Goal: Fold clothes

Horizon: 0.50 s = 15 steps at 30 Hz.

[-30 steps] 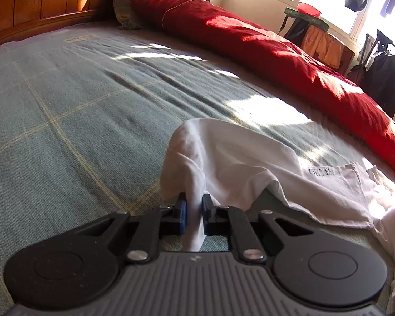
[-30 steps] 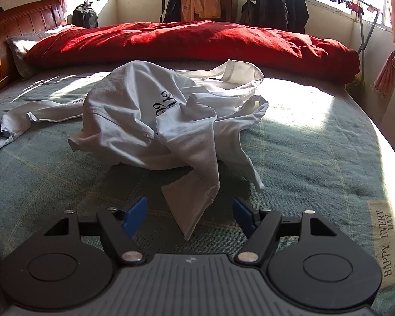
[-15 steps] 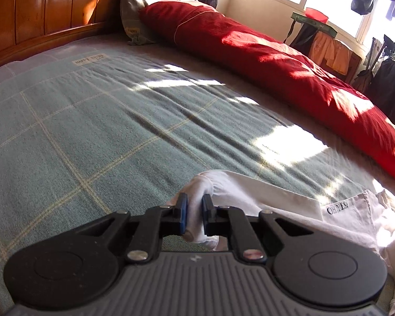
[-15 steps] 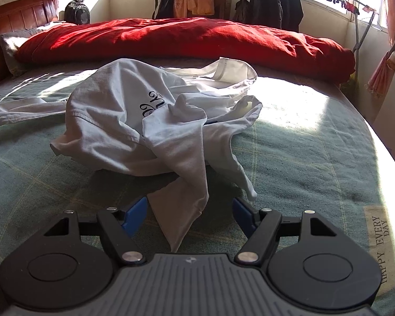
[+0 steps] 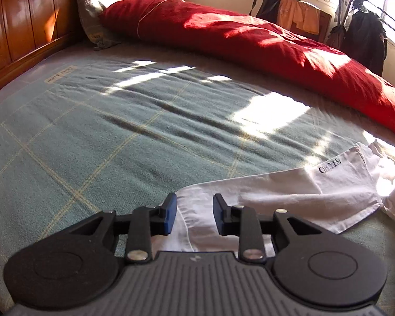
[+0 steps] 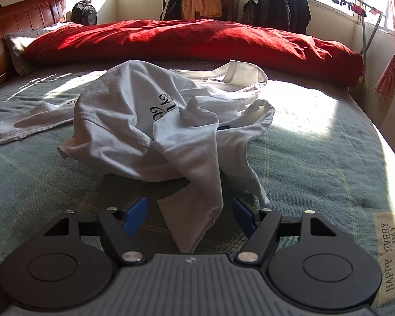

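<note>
Far from folded: white T-shirt (image 6: pixel 150 121) heaped mid-bed (image 5: pixel 92 131), 1 sleeve (image 5: pixel 302 194) flat by left gripper (image 5: pixel 194 212), right gripper (image 6: pixel 189 217), both parted, holding nothing.

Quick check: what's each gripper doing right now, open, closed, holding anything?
Left gripper: open, over the white shirt, holding nothing.
Right gripper: open, empty, straddling a shirt corner.
</note>
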### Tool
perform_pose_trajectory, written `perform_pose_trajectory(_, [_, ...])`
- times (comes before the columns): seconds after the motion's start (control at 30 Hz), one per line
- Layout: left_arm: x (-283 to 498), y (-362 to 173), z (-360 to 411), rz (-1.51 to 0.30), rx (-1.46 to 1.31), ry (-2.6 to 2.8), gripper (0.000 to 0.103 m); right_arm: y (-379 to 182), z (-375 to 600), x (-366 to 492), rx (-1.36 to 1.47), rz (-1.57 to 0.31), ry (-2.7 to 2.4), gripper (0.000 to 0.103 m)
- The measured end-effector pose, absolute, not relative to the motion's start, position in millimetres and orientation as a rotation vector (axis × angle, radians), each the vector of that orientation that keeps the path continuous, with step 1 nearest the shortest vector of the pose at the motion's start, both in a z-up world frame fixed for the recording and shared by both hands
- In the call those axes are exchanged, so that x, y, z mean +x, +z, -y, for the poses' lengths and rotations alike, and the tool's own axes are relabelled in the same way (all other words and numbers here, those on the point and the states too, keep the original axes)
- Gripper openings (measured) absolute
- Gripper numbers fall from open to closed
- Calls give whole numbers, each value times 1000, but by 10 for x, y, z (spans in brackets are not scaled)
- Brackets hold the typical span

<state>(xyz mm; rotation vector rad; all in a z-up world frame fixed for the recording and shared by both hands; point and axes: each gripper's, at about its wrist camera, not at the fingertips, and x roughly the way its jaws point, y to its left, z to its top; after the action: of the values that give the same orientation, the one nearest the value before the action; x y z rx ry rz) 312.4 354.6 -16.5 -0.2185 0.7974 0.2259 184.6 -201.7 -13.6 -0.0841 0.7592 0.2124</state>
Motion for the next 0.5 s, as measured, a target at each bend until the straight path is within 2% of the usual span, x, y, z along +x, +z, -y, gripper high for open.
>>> perform_pose_trajectory(0.03, [3171, -140, -3476, -798, -199, 194, 43, -119, 2010, 1837, -85, -753, 223, 75])
perform_pose_trajectory(0.1, [3351, -112, -3283, -802, -160, 121, 46, -80, 2003, 1821, -85, -740, 246, 75])
perform_pose_trajectory(0.27, [3980, -162, -2724, -817, -60, -32, 46, -7, 2022, 1827, -85, -710, 267, 76])
perform_pose_trajectory(0.5, [4673, -606, -2286, -908, 0, -168, 46, 38, 2012, 1960, -90, -682, 278, 76])
